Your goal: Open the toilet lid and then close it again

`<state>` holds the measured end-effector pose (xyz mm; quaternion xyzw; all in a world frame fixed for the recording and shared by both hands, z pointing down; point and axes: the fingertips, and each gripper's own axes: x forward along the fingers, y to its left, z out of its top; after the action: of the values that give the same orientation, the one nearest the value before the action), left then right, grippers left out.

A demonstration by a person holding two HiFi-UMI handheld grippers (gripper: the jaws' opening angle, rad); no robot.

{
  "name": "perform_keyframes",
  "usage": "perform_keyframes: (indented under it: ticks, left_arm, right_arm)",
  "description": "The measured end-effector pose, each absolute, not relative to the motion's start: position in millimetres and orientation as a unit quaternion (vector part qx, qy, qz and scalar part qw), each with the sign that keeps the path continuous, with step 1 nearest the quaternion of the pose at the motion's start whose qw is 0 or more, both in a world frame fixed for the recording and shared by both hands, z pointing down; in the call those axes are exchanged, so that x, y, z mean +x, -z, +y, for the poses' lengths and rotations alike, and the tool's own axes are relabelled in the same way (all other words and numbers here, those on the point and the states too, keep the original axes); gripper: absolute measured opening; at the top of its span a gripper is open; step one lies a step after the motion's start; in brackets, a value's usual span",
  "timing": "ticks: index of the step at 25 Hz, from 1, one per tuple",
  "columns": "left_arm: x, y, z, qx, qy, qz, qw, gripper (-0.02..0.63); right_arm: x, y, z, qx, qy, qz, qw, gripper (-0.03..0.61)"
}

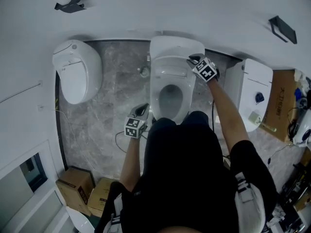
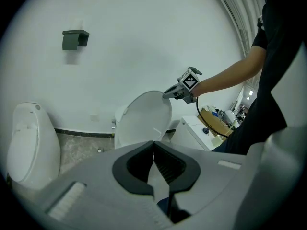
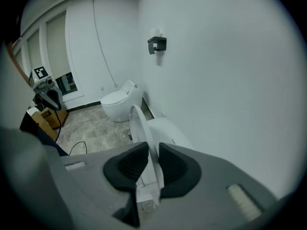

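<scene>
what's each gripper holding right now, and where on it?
Right gripper has its jaws on the toilet lid, gripping the rim near the top of the raised lid. Left gripper is shut and holds nothing.

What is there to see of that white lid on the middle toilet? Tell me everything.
The white, smooth, plastic-looking oval toilet lid stands raised, well clear of the open seat, hinged at the back near the white wall. Edge-on it looks thin and slightly curved. The right gripper pinches its upper rim between dark ribbed pads; no other tool touches it.
</scene>
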<state>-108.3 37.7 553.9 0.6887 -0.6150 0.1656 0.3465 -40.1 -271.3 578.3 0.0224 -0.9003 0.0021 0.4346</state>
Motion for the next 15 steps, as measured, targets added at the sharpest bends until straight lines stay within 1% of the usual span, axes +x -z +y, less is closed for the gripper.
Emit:
perform_keyframes:
  ticks: [15]
  left_arm:
    - [-91.7, -554.6, 50.9, 0.644, -0.144, -0.655, 0.367, 0.012]
  right_arm:
    - [-52.2, -591.1, -310.3, 0.026, -0.019, -0.903, 0.429, 0.074]
